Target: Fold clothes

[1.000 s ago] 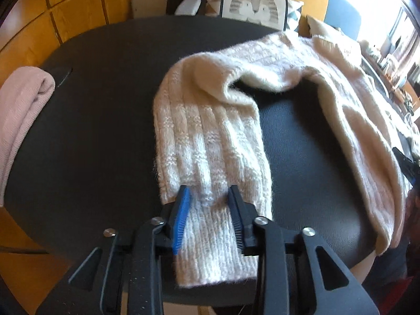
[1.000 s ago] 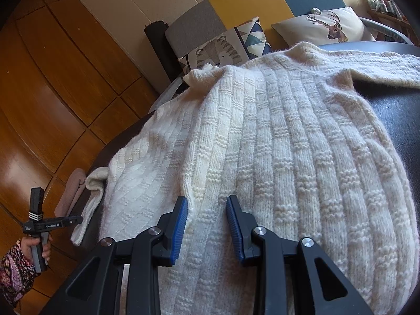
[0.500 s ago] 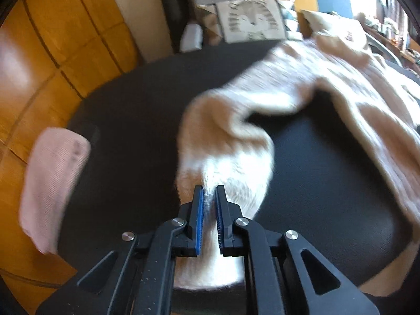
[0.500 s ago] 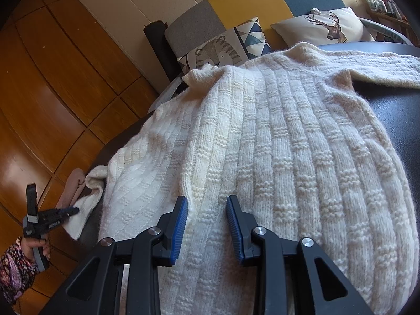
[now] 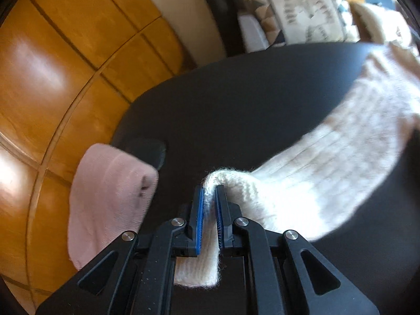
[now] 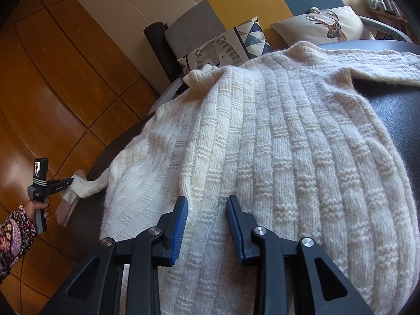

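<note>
A cream knitted sweater lies spread on a black table. Its sleeve stretches across the table in the left wrist view, blurred by motion, with the cuff end pinched and lifted in my left gripper, which is shut on it. The right wrist view shows that left gripper at far left, held by a hand, with the sleeve drawn out sideways from the body. My right gripper is open, its jaws apart just over the sweater's lower body.
A folded pink garment hangs over the table's left edge beside the held cuff. A sofa with a tiger cushion and a deer cushion stands behind the table. Wooden floor lies to the left.
My left gripper shut on the sleeve cuff, then lifted and swung it left, toward the pink garment, drawing the sleeve out. The right gripper stayed still and open.
</note>
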